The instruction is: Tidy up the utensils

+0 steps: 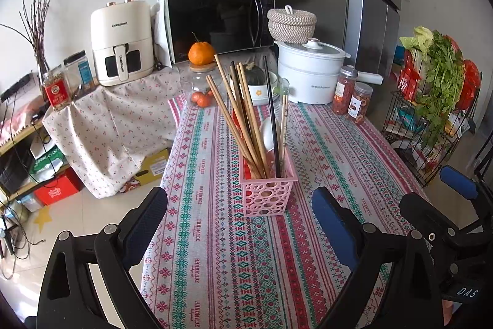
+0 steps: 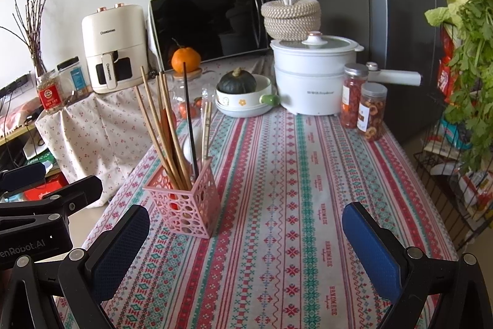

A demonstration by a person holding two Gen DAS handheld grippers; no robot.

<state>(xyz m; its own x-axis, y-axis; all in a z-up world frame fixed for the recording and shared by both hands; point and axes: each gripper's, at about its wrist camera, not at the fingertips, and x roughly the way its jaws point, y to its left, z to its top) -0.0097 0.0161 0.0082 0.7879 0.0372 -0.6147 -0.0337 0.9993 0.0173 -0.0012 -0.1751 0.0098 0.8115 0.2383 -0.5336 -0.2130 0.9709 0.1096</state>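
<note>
A pink lattice utensil holder stands upright on the patterned tablecloth. It holds several wooden chopsticks, a black chopstick and a white spoon. My left gripper is open and empty, just in front of the holder, not touching it. In the right wrist view the holder stands left of centre with the chopsticks leaning left. My right gripper is open and empty above the cloth, to the right of the holder. The right gripper also shows in the left wrist view's right edge.
At the table's far end stand a white cooker pot, two jars, a bowl with a green squash and a glass jar with an orange on top. A microwave and air fryer stand behind. A wire rack with greens is right.
</note>
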